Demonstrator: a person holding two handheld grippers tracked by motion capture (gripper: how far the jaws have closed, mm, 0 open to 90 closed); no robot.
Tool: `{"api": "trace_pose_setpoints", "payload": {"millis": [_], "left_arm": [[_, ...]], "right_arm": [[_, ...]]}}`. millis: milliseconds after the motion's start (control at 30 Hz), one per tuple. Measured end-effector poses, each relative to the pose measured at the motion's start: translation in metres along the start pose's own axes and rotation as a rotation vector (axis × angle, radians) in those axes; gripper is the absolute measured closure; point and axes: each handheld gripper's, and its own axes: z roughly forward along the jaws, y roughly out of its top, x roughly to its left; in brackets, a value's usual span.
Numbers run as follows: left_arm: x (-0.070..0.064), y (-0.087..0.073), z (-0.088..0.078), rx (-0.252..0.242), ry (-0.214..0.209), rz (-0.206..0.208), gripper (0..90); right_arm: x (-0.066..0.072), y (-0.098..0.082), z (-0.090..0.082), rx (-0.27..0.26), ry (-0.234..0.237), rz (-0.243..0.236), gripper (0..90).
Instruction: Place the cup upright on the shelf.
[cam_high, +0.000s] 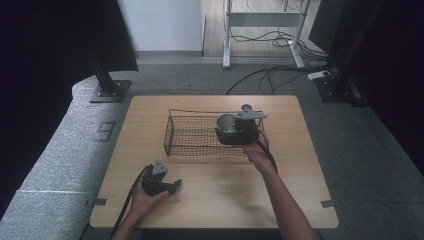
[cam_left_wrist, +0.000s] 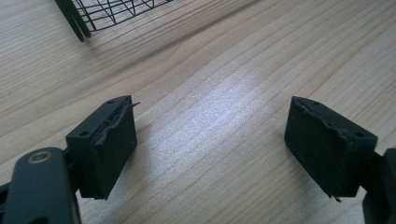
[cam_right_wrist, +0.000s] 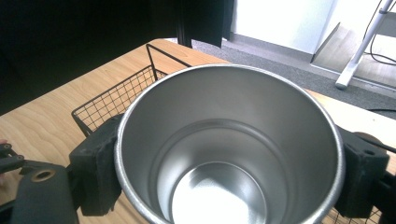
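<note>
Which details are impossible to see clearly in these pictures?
- Steel cup: in the right gripper view its outer wall and base are hidden by its own rim and cut off by the bottom edge.
- Wire basket: in the high view the right gripper covers its right end.
- Left gripper: its jaws are too small in the high view.

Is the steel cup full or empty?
Empty: the right gripper view looks into the steel cup and shows bare shiny walls and bottom.
</note>
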Motion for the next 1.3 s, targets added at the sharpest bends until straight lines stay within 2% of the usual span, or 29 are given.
{"api": "trace_pose_setpoints", "payload": {"millis": [300, 1300], "left_arm": [[0.000, 0.000, 0.000, -0.001, 0.000, -0.001, 16.8], [0.000, 0.000, 0.000, 0.000, 0.000, 0.000, 16.8]], "right_arm": [[-0.009, 0.000, 0.011, 0.029, -0.012, 0.011, 14.4], [-0.035, -0.012, 0.042, 0.075, -0.061, 0.070, 14.4]]}}
